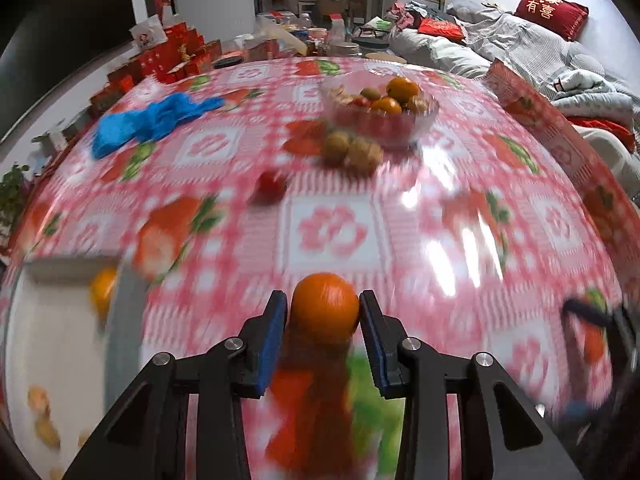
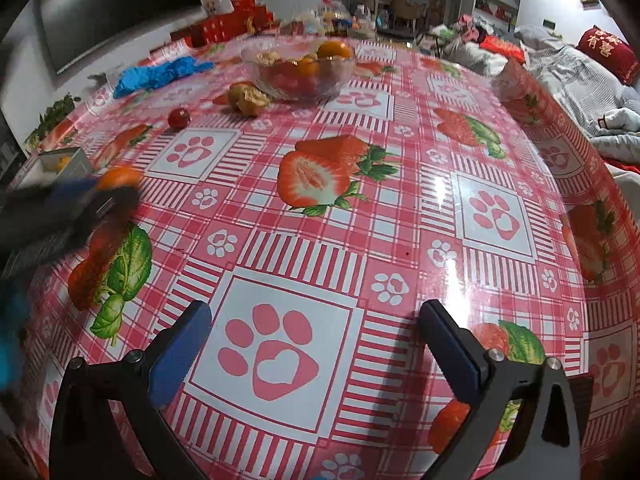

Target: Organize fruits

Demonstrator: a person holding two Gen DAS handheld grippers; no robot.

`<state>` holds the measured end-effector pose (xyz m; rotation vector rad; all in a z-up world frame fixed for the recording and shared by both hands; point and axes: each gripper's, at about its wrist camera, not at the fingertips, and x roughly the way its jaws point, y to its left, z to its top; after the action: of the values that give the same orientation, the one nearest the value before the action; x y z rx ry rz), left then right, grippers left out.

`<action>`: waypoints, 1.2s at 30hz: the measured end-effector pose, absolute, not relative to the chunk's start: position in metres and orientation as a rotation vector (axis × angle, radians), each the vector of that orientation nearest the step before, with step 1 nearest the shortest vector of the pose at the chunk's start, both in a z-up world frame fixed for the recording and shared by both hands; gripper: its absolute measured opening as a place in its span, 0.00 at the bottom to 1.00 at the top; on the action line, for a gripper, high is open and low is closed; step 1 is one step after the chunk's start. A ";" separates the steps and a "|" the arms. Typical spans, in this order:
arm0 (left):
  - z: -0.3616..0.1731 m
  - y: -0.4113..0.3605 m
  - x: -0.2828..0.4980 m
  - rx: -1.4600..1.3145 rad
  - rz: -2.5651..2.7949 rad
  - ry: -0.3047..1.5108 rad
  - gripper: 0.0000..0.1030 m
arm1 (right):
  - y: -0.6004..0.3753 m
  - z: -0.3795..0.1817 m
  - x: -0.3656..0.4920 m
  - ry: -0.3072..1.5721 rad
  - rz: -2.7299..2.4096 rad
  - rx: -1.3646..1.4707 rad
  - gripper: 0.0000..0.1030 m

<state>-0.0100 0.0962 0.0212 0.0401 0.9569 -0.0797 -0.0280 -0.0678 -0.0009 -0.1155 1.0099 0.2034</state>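
Note:
My left gripper (image 1: 324, 308) is shut on an orange tangerine (image 1: 325, 307) and holds it above the tablecloth; the view is blurred by motion. It also shows at the left of the right wrist view (image 2: 100, 192) with the tangerine (image 2: 120, 177). A white tray (image 1: 56, 320) at the left holds a tangerine (image 1: 103, 288) and some pale nuts. A glass bowl (image 1: 424, 114) of mixed fruit stands far across the table, also in the right wrist view (image 2: 340, 76). My right gripper (image 2: 316, 316) is open and empty above the cloth.
A kiwi and walnuts (image 1: 352, 150) lie before the bowl, a small red fruit (image 2: 179, 118) to their left. A blue cloth (image 1: 148, 120) lies at the far left. The table wears a red plaid strawberry cloth (image 2: 320, 216). A sofa with bedding (image 1: 520, 40) is at the right.

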 end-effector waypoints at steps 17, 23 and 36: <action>0.006 0.145 -0.095 -0.043 0.031 0.937 0.38 | 0.069 0.004 0.080 1.019 0.319 -0.075 0.87; 0.005 0.146 -0.096 -0.044 0.028 0.925 0.38 | 0.091 0.003 0.106 0.975 0.259 -0.101 0.68; 0.005 0.148 -0.102 -0.070 0.038 0.908 0.38 | 0.024 0.026 0.050 0.987 0.401 0.078 0.25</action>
<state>-0.1018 0.1475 0.0054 -0.0696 0.9079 0.0384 0.0498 0.0240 0.0259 0.0783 0.9871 0.4012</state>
